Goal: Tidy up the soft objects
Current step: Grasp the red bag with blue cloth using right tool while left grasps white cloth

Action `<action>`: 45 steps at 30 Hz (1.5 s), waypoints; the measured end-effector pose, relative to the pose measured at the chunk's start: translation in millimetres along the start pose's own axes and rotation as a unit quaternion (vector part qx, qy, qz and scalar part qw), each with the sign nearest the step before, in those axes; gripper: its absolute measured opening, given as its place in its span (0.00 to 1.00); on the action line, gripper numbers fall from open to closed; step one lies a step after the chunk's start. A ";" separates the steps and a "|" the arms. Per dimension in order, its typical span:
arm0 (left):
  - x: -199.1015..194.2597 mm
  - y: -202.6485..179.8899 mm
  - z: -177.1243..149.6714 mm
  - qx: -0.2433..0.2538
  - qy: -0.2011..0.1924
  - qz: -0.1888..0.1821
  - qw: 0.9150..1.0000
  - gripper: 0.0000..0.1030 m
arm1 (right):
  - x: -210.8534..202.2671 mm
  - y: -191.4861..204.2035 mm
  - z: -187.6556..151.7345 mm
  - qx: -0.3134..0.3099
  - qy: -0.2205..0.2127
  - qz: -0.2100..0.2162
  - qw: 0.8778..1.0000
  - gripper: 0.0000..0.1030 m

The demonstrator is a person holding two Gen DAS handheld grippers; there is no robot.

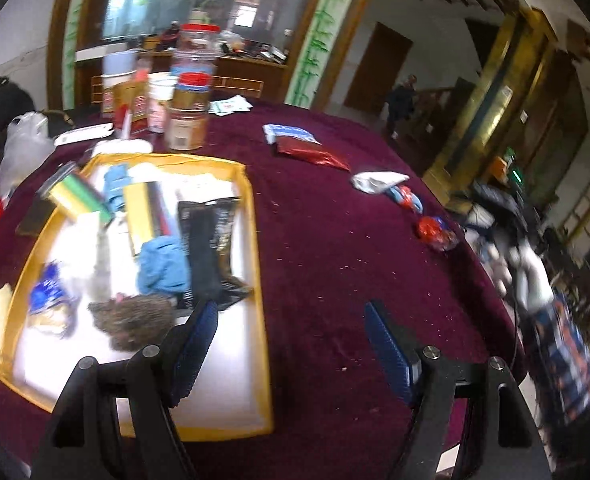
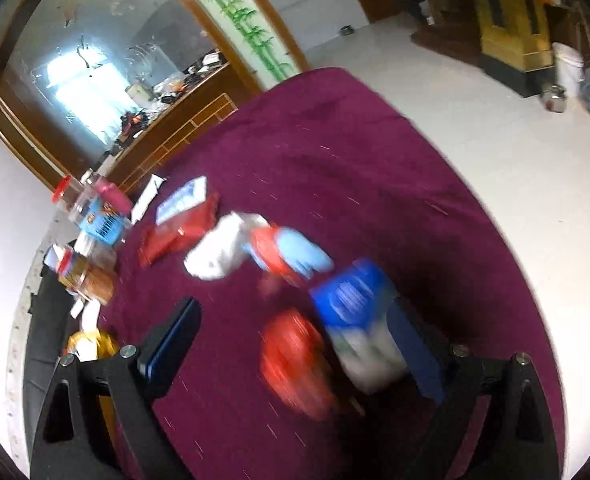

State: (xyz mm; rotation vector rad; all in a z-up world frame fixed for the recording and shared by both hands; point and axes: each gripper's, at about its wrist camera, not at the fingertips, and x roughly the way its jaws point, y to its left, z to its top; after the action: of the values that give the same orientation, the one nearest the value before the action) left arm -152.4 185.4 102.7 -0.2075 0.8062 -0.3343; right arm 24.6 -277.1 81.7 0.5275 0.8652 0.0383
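A yellow-rimmed white tray (image 1: 259,280) lies on the maroon tablecloth (image 1: 327,248) at the left and holds several soft items: a blue cloth (image 1: 161,266), black socks in a packet (image 1: 209,248), a brown furry piece (image 1: 135,318) and a sponge (image 1: 77,196). My left gripper (image 1: 291,336) is open and empty above the tray's right edge. My right gripper (image 2: 295,332) is open over a blurred red packet (image 2: 295,360) and a blue-and-white packet (image 2: 355,312), which lies against its right finger. Further packets lie beyond: a red pouch (image 2: 175,232), a white one (image 2: 219,252), a light-blue one (image 2: 295,252).
Jars and cups (image 1: 187,92) stand at the table's far left. A red pouch (image 1: 311,152), a blue-and-white pack (image 1: 291,133) and crumpled wrappers (image 1: 379,182) lie mid-table. The table edge curves at the right, with the floor (image 2: 475,128) beyond. A patterned sleeve (image 1: 563,360) is at the right.
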 end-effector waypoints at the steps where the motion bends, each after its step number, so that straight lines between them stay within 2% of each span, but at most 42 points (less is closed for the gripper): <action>1: 3.4 -7.2 1.5 0.008 0.003 -0.001 1.000 0.76 | 16.2 8.5 13.0 0.003 0.008 0.004 1.000 0.91; 6: 13.4 -28.1 2.3 0.040 0.015 0.000 0.999 0.76 | 86.5 38.7 42.7 0.013 0.056 0.001 0.998 0.89; 9: 19.3 -35.5 0.3 0.053 0.023 -0.004 0.998 0.76 | 119.1 55.1 48.9 -0.015 0.067 -0.054 0.996 0.86; 11: 23.2 -36.7 -0.5 0.055 0.030 -0.003 0.998 0.76 | 129.7 69.2 43.5 -0.052 0.079 -0.069 0.993 0.66; 13: 25.7 -35.1 -1.3 0.054 0.035 -0.005 0.998 0.76 | 129.2 86.3 30.8 -0.103 0.093 -0.062 0.988 0.57; 15: 27.0 -31.7 -1.7 0.052 0.035 -0.006 0.998 0.76 | 122.6 106.8 10.9 -0.171 0.111 -0.052 0.978 0.56; 16: 28.3 -28.2 -1.1 0.047 0.035 -0.006 0.998 0.76 | 116.0 114.4 -1.4 -0.202 0.124 -0.035 0.971 0.54; 18: 31.5 -24.1 -0.4 0.038 0.037 -0.008 0.999 0.76 | 99.9 128.1 -28.0 -0.247 0.168 0.040 0.954 0.54; 20: 34.7 -21.0 -0.6 0.031 0.039 -0.015 0.999 0.76 | 72.0 136.7 -54.4 -0.272 0.221 0.141 0.926 0.54; 21: 35.2 -20.9 -1.4 0.031 0.040 -0.019 0.999 0.76 | 56.0 138.3 -62.3 -0.282 0.222 0.164 0.919 0.54; 22: 35.7 -21.9 -2.3 0.034 0.040 -0.023 0.998 0.76 | 39.8 137.1 -66.0 -0.290 0.208 0.173 0.918 0.55; 24: 36.3 -23.1 -2.2 0.037 0.041 -0.028 0.998 0.76 | 14.1 124.1 -62.2 -0.273 0.165 0.156 0.935 0.63; 26: 37.0 -23.9 -2.7 0.037 0.041 -0.034 0.998 0.76 | 5.0 111.7 -58.1 -0.263 0.120 0.093 0.953 0.66; 28: 39.8 -24.1 -2.7 0.033 0.043 -0.038 0.998 0.76 | 12.0 102.3 -60.3 -0.251 0.106 0.033 0.961 0.66; 29: 41.3 -24.2 -2.7 0.030 0.045 -0.040 0.998 0.76 | 18.9 99.5 -64.4 -0.239 0.113 0.031 0.964 0.65; 32: 43.7 -26.7 -2.5 0.021 0.049 -0.047 0.997 0.76 | 36.1 98.9 -85.2 -0.219 0.124 0.040 0.967 0.65; 36: 43.3 -30.1 8.2 0.016 0.045 -0.041 0.998 0.77 | 53.2 96.7 -112.2 -0.173 0.132 0.017 0.976 0.65; 39: 47.3 -30.8 31.6 0.003 0.031 -0.020 0.999 0.84 | 46.9 96.2 -127.3 -0.191 0.094 0.002 0.977 0.66; 40: 51.6 -32.0 41.5 0.000 0.026 -0.014 1.000 0.86 | 48.0 100.6 -129.7 -0.200 0.091 -0.004 0.976 0.63; 41: 59.2 -34.0 52.7 -0.003 0.024 -0.005 1.000 0.86 | 49.1 103.7 -131.0 -0.210 0.089 -0.009 0.974 0.51; 42: 67.2 -35.8 61.8 -0.005 0.023 0.002 1.000 0.86 | 48.1 105.4 -133.2 -0.218 0.090 -0.006 0.972 0.48; 45: 103.2 -45.7 88.3 -0.010 0.023 0.009 1.000 0.86 | 48.2 109.5 -139.2 -0.235 0.077 -0.015 0.969 0.47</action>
State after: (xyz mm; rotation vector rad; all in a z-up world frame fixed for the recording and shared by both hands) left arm -30.8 109.7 107.3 -0.2119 0.8572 -0.3155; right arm -26.5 -110.6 23.7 0.0654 0.9764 0.2538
